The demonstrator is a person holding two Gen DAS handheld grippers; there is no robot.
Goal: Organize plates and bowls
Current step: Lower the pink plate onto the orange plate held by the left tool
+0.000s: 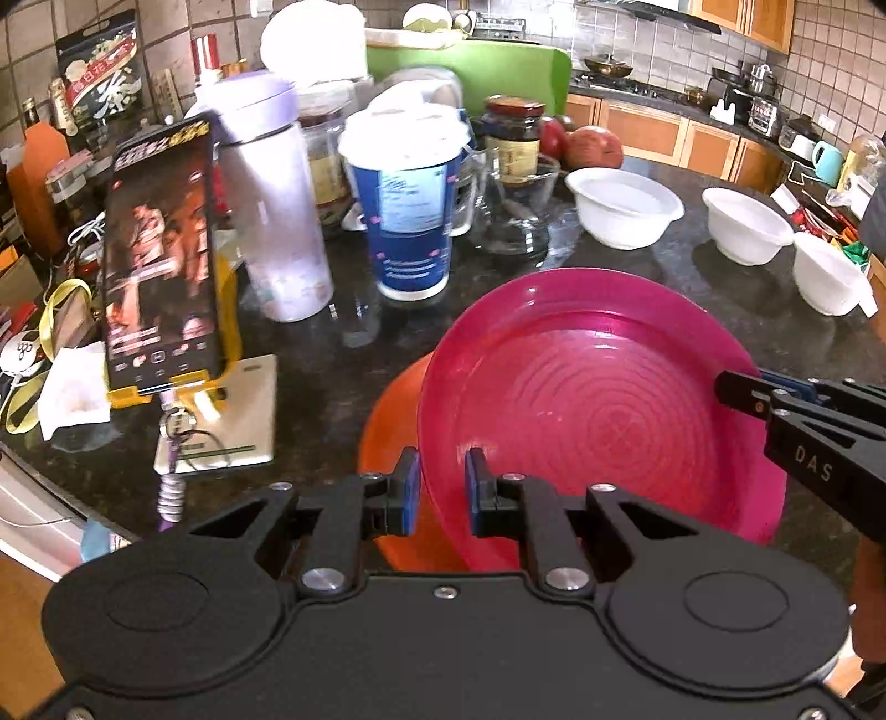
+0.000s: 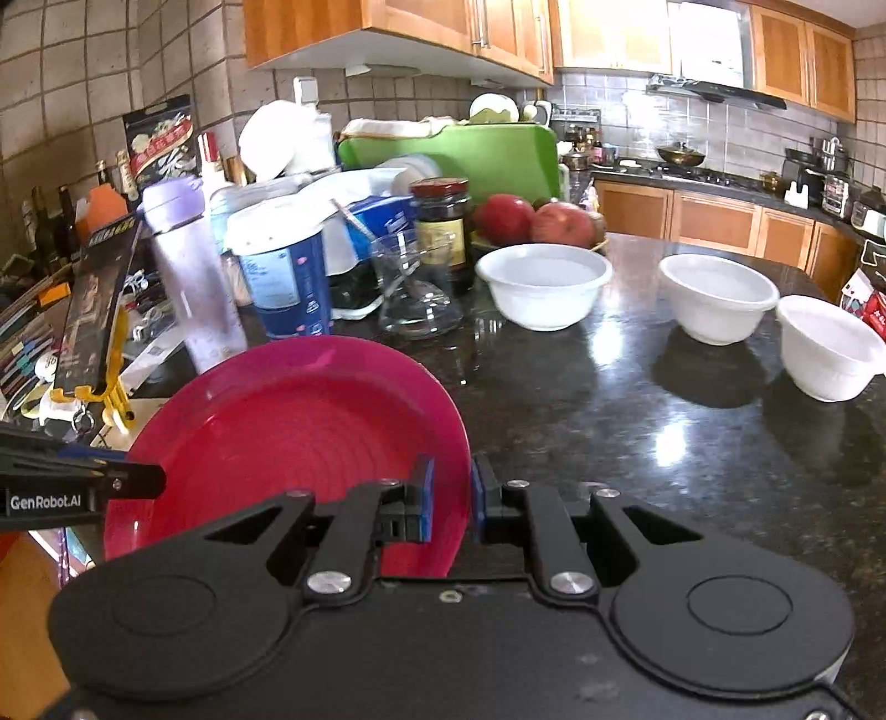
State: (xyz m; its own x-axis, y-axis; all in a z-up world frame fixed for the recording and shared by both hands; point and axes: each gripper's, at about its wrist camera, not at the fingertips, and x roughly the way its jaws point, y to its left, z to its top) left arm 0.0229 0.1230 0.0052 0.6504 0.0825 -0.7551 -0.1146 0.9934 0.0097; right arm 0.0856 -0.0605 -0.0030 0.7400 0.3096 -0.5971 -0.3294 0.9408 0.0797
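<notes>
The round pink plastic plate [image 1: 598, 399] is tilted up above the dark stone desk [image 2: 609, 421], over an orange plastic plate [image 1: 393, 432]. The left gripper [image 1: 441, 490] and right gripper [image 2: 451, 498] each have jaws clamped on opposite rims, probably to stack it. Three white plastic bowls [image 2: 545, 285] wait behind.

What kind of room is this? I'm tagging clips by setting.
A home kitchen, most likely: wooden cabinets, a gas stove with a wok under a range hood, and a cluttered dark stone countertop.
</notes>
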